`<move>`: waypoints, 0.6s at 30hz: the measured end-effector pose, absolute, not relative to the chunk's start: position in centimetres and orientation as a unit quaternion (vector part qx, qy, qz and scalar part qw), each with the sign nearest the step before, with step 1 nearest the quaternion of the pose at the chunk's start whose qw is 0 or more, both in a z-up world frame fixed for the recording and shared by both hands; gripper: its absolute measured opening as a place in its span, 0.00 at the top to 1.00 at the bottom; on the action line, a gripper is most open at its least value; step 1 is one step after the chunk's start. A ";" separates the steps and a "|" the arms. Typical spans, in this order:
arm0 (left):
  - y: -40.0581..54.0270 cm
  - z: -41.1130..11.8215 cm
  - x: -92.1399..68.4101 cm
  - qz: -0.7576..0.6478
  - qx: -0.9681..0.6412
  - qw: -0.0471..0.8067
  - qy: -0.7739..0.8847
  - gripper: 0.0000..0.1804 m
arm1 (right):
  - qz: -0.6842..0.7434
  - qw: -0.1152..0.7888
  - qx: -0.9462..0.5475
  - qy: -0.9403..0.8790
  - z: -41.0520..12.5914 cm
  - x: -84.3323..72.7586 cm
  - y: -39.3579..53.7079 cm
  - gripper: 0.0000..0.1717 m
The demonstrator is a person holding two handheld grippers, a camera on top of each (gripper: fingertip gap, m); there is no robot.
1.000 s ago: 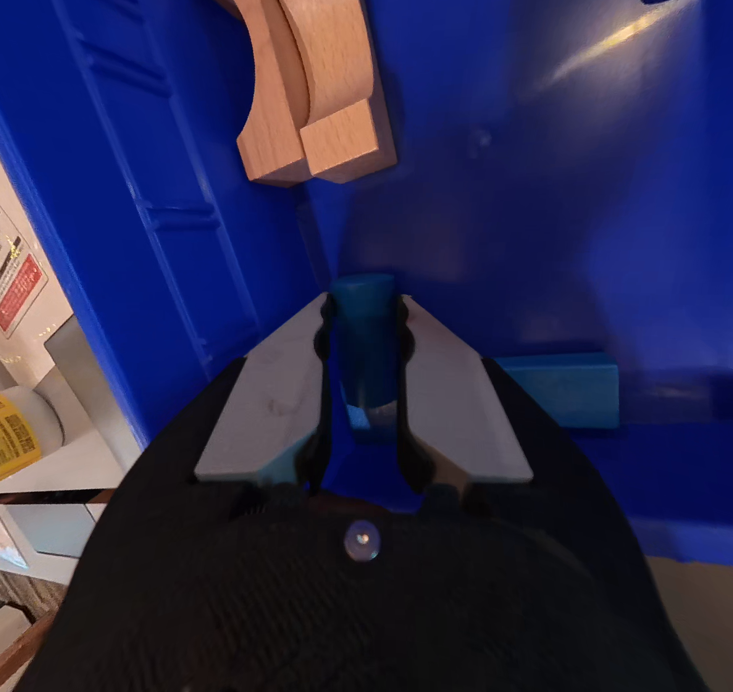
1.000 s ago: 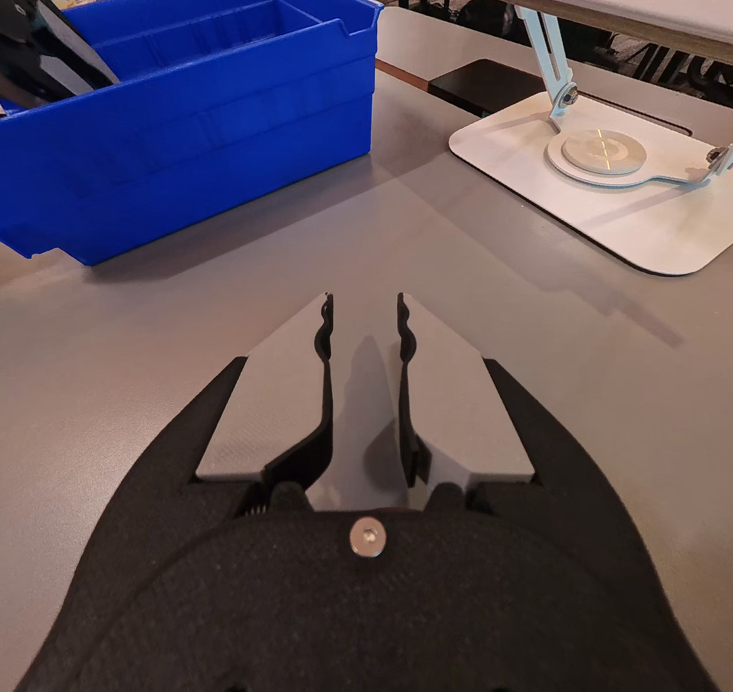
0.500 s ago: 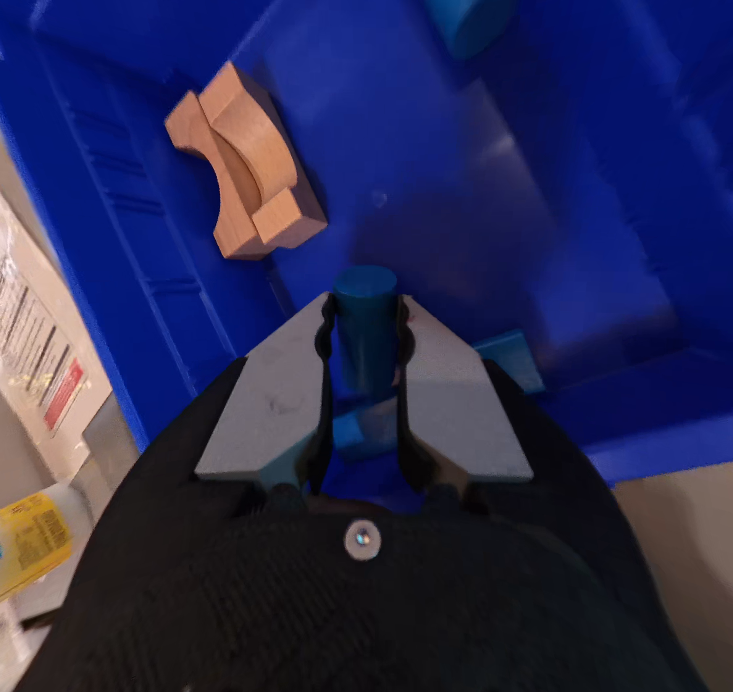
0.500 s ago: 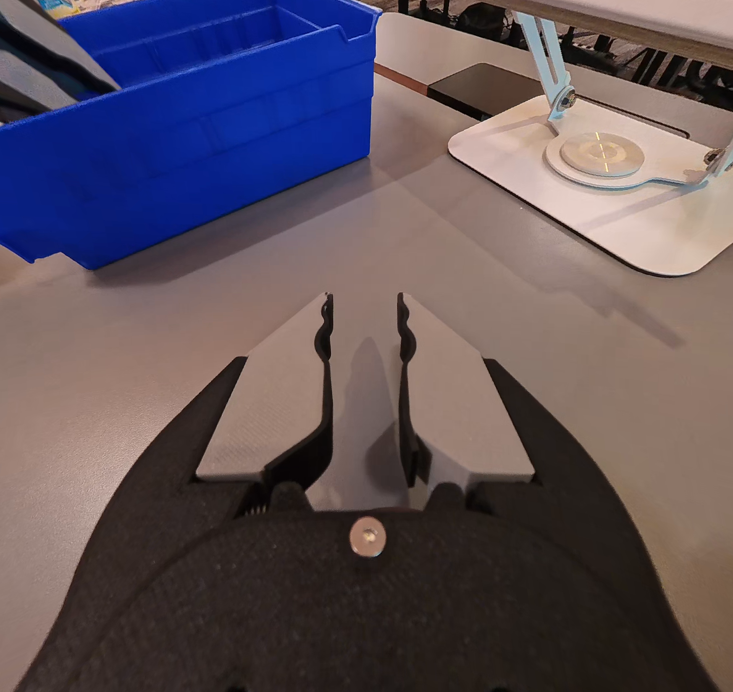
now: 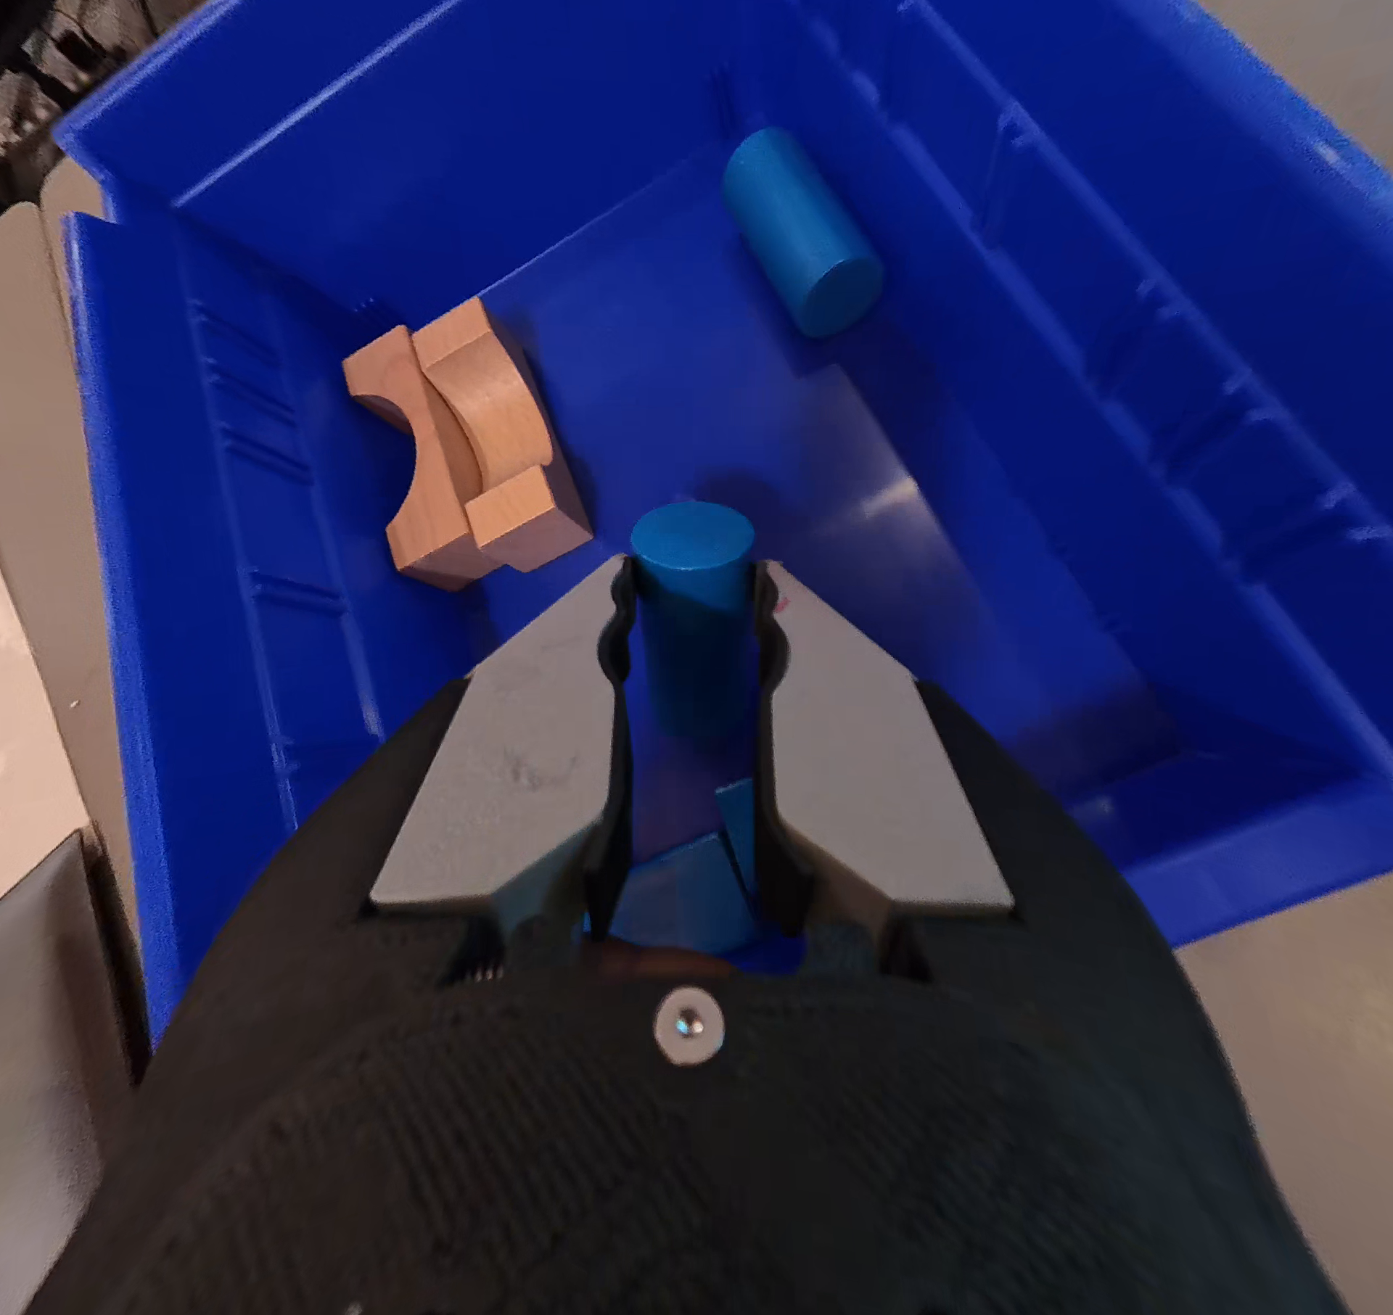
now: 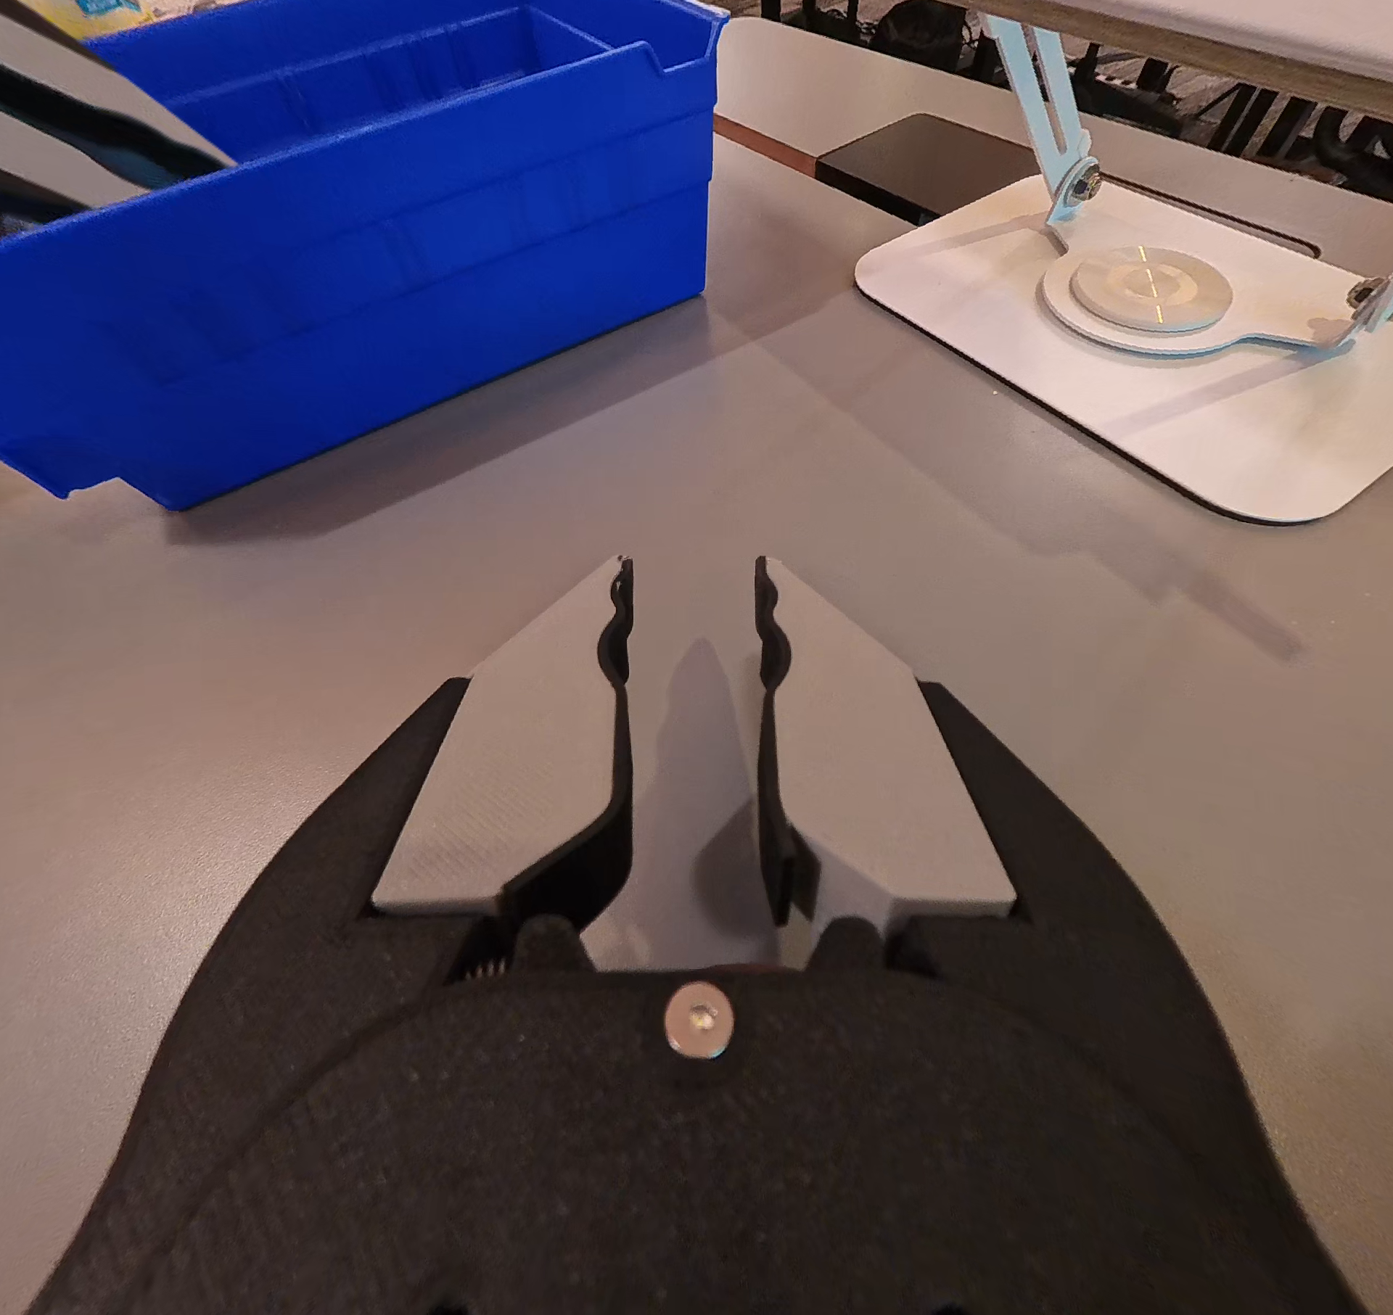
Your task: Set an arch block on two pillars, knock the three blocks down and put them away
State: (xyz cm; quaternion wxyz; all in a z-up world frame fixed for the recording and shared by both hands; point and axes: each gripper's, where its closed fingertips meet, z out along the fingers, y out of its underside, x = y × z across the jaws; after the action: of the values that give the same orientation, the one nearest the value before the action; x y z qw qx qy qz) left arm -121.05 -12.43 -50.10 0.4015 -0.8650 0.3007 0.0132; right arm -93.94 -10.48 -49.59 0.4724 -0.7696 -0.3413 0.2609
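I see the grey surface (image 6: 754, 465) stretching out under my right tool, with the big blue bin (image 6: 422, 239) standing on it at the far left and a white stand base (image 6: 1131, 405) at the far right. In the left wrist view I look down into that same bin (image 5: 1131, 450) from above.

Inside the bin, the wooden arch block (image 5: 460, 450) lies on its side against the left wall. A blue cylinder (image 5: 803, 231) lies flat near the far right corner, beside the right wall and well apart from the arch. A blue wedge-like block (image 5: 693, 894) shows on the bin floor close under my left tool, partly hidden between its fingers.

My left tool (image 5: 692, 578) is clamped on a second blue cylinder (image 5: 693, 570), both pads pressing its sides, its round end poking out past the fingertips, above the bin floor just right of the arch.

My right tool (image 6: 692, 570) hovers low over the bare surface, fingers (image 6: 528, 751) apart with nothing between them, well clear of the bin.
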 end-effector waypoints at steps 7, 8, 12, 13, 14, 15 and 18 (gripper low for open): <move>-12.8 -47.3 -121.1 -0.025 -0.833 0.487 0.262 0.83 | 0.262 0.471 -0.769 -0.343 -49.6 -94.0 -10.5 0.83; -13.0 -46.7 -120.7 -0.041 -0.825 0.500 0.260 0.83 | 0.266 0.471 -0.767 -0.345 -49.5 -94.0 -10.6 0.83; -13.8 -43.8 -118.7 -0.133 -0.789 0.546 0.249 0.83 | 0.305 0.471 -0.735 -0.381 -48.8 -95.0 -12.1 0.82; -14.0 -42.9 -118.2 -0.156 -0.777 0.558 0.246 0.83 | 0.321 0.471 -0.720 -0.396 -48.5 -95.4 -12.8 0.81; -14.3 -41.9 -117.6 -0.180 -0.765 0.568 0.245 0.84 | 0.338 0.471 -0.703 -0.412 -48.1 -95.8 -13.6 0.81; -14.6 -40.9 -116.8 -0.203 -0.752 0.577 0.246 0.83 | 0.351 0.471 -0.687 -0.428 -47.8 -96.2 -14.4 0.80; -15.9 -38.2 -114.1 -0.244 -0.717 0.596 0.268 0.84 | 0.372 0.466 -0.655 -0.465 -47.3 -97.4 -16.4 0.77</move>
State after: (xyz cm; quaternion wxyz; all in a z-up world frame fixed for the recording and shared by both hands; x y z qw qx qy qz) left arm -114.14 -15.86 -38.19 0.5959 -0.7168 0.2679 -0.2438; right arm -97.40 -16.40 -47.33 0.4660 -0.6546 -0.4646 0.3722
